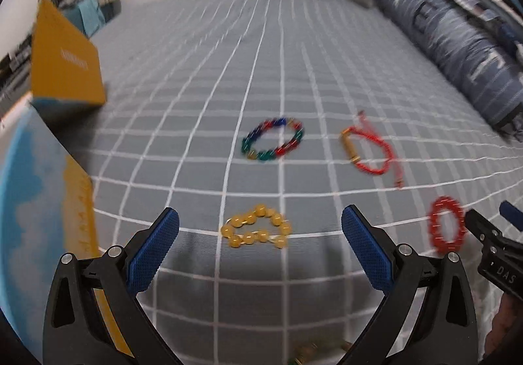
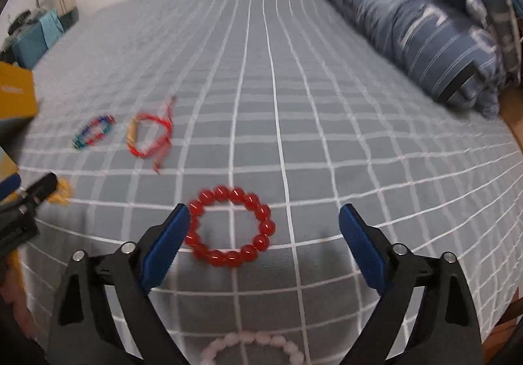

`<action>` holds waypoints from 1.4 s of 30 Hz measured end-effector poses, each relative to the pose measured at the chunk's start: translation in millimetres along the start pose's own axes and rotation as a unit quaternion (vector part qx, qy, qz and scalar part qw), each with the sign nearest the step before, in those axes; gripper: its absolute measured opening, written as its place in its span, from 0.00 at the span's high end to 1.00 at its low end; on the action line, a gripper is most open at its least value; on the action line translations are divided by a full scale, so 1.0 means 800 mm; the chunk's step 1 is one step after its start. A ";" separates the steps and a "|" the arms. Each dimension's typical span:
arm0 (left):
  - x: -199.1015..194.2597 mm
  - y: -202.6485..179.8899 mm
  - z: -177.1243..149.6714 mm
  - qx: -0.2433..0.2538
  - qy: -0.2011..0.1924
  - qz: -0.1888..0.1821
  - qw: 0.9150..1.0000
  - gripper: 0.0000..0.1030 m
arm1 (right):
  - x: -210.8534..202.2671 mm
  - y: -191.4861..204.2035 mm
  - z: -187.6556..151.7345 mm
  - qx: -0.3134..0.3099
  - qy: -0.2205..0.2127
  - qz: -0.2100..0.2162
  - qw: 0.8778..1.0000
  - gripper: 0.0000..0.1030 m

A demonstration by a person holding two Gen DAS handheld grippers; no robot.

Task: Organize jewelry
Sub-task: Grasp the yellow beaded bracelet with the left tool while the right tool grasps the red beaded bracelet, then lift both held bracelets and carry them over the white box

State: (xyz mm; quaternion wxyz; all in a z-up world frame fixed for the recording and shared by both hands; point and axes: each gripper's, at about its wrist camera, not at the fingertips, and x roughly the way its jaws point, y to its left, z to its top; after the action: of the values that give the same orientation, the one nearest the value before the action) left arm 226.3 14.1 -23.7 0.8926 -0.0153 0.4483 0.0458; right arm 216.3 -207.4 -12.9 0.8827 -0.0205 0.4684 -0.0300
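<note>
Both grippers hang open over the bed [image 1: 228, 70], left gripper [image 1: 260, 224] w/ jaws astride the yellow bracelet [image 1: 256, 227], right gripper [image 2: 264, 221] off-centre on the red bracelet [image 2: 230, 227], so closing prob. rolls beads away or snags the sheet.

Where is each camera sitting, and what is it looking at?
Left wrist camera: rides on the left claw, looking forward over the checked bedsheet at the yellow bead bracelet; its two open blue fingers show.
Right wrist camera: rides on the right claw, looking at the red bead bracelet; its open fingers show.
Shared: both see the multicolored bracelet, the red cord bracelet, and the other claw at the edge.
</note>
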 end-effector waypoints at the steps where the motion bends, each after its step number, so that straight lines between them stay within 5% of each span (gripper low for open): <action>1: 0.012 0.003 0.001 -0.003 0.010 -0.001 1.000 0.06 | 0.016 -0.002 -0.004 -0.001 0.016 -0.004 1.000 0.18; 8: 0.045 -0.005 -0.011 0.008 0.034 0.006 0.999 0.06 | 0.047 -0.014 -0.011 0.017 0.049 0.012 0.999 0.29; 10: 0.043 -0.010 -0.016 0.025 0.023 0.016 0.999 0.13 | 0.048 -0.015 -0.012 0.019 0.049 0.014 0.999 0.35; 16: 0.036 -0.021 -0.019 0.038 0.022 -0.001 0.999 0.47 | 0.048 -0.014 -0.010 0.020 0.051 0.021 0.998 0.59; 19: 0.032 -0.019 -0.020 0.035 0.024 -0.011 0.999 0.68 | 0.047 -0.011 -0.010 0.019 0.050 0.027 0.998 0.79; 21: 0.029 -0.016 -0.020 0.029 0.027 -0.018 0.999 0.91 | 0.046 -0.011 -0.011 0.019 0.050 0.028 0.998 0.86; 25: 0.021 -0.013 -0.019 0.025 0.022 -0.035 0.999 0.91 | 0.036 -0.020 -0.010 0.038 0.045 0.055 0.997 0.88; 42: -0.021 -0.014 -0.016 0.022 -0.014 -0.054 0.998 0.91 | -0.010 -0.020 -0.009 0.039 -0.009 0.055 0.998 0.88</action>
State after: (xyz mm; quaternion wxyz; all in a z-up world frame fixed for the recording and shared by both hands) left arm 206.6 1.1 -18.0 0.9000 -0.0194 0.4353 -0.0117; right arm 204.9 -222.9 -9.4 0.8872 0.0393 0.4597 0.0004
